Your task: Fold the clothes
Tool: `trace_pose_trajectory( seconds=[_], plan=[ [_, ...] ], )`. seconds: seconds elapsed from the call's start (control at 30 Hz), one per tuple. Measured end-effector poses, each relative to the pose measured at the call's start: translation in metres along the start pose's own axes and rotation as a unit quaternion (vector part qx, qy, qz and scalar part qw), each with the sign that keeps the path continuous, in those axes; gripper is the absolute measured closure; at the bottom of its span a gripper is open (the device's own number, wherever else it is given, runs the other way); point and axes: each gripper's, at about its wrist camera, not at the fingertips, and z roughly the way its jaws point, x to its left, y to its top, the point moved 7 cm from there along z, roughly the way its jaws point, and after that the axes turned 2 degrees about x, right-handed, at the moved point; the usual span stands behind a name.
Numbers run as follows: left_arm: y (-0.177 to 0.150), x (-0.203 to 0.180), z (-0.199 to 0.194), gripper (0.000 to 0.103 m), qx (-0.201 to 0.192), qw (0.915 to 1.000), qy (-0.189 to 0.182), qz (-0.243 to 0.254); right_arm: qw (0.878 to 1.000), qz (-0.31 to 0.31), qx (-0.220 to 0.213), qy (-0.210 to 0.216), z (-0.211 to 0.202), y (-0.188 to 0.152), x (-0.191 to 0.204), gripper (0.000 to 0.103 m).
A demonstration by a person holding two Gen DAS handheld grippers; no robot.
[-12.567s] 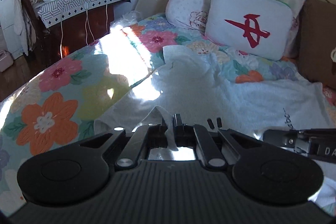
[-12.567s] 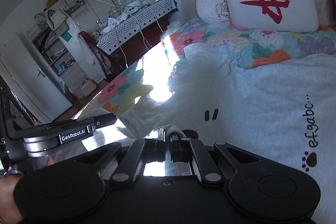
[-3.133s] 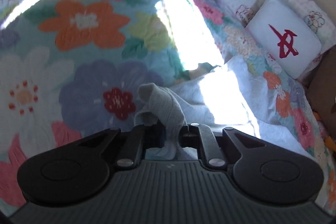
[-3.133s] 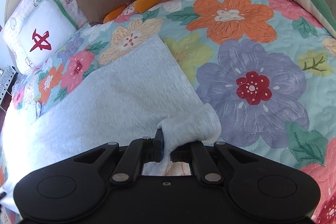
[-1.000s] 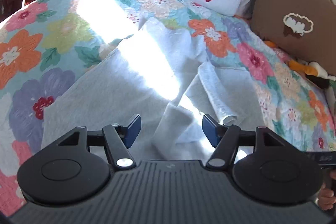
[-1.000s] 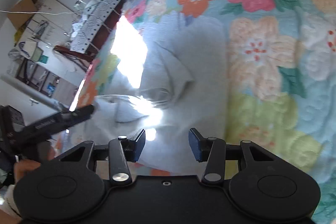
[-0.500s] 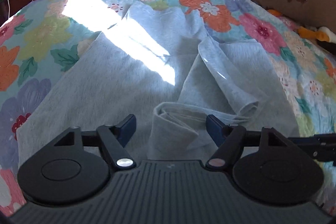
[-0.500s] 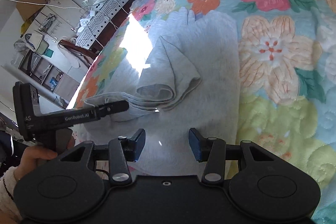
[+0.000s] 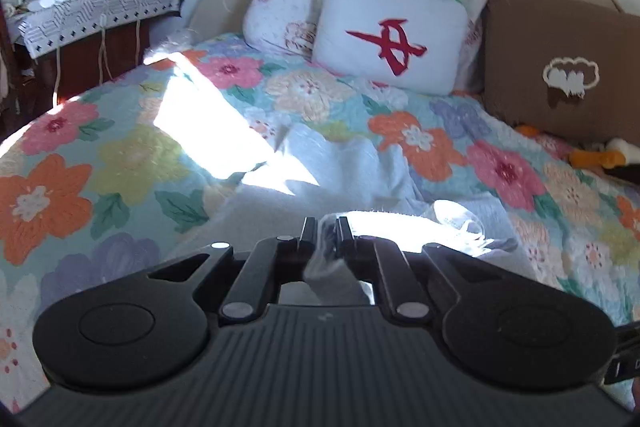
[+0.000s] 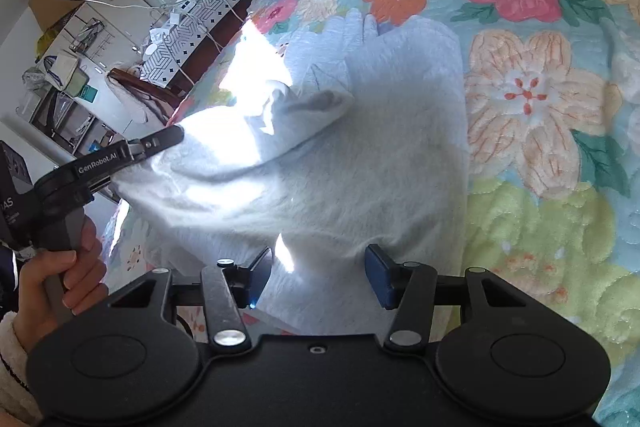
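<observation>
At the left of the right wrist view, the person's hand (image 10: 60,267) is gripping the left tool (image 10: 168,138), whose fingers are pinching a raised edge of the pale grey fleecy knit garment (image 10: 360,163). The garment is lying rumpled across the middle of the flower-patterned quilted bed (image 10: 540,107), one flap doubled over on top. Lower centre, the right tool (image 10: 318,273) is hovering with its fingers spread apart, holding nothing. The cloth is looking soft, light and limp, likely sagging between holds, so taking it at hems or corners seems wisest.
</observation>
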Motion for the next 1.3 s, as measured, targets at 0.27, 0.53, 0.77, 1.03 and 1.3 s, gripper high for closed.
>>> trace_pose_trajectory(
  seconds=[0.27,0.53,0.77,1.03,1.3],
  plan=[
    [-0.011,0.067,-0.032,0.103,-0.017,0.9933,0.114,-0.003,0.998,-0.053,0.013,0.003,0.019,-0.008,0.036,0.045],
    [-0.047,0.061,0.000,0.085,0.082,0.9951,-0.013,-0.055,1.000,-0.019,-0.003,0.009,0.039,0.009,0.046,0.040],
    [-0.072,0.022,0.024,0.033,0.125,0.9894,-0.065,0.033,0.999,0.033,-0.024,-0.015,0.049,0.033,0.026,0.037],
    [-0.080,0.030,0.036,0.055,0.124,0.9902,-0.009,0.063,0.998,-0.040,0.021,-0.033,0.102,0.047,0.061,0.038],
    [-0.082,0.013,0.031,0.064,0.126,0.9857,-0.007,0.111,0.989,-0.062,-0.100,-0.089,0.074,0.095,0.055,0.092]
  ],
)
